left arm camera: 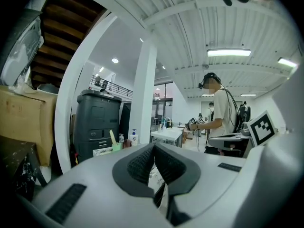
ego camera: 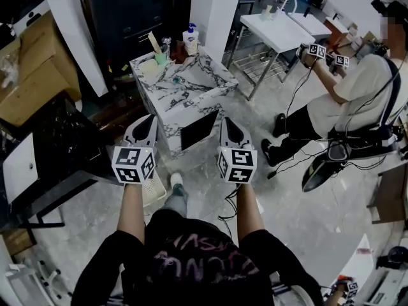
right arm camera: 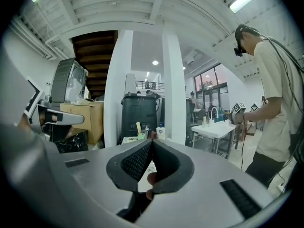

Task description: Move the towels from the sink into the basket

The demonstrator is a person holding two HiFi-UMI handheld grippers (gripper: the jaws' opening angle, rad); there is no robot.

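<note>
Both grippers hover just short of the marble counter (ego camera: 191,91), side by side. The left gripper (ego camera: 148,121) has its jaws pressed together on nothing, and the right gripper (ego camera: 227,123) is likewise closed and empty. At the counter's far-left corner lies a pale heap (ego camera: 150,69), possibly a towel — too small to tell. A soap bottle (ego camera: 190,40) stands at the counter's far edge. A white basket (ego camera: 155,193) sits on the floor at the counter's near-left foot — partly hidden behind the left gripper.
</note>
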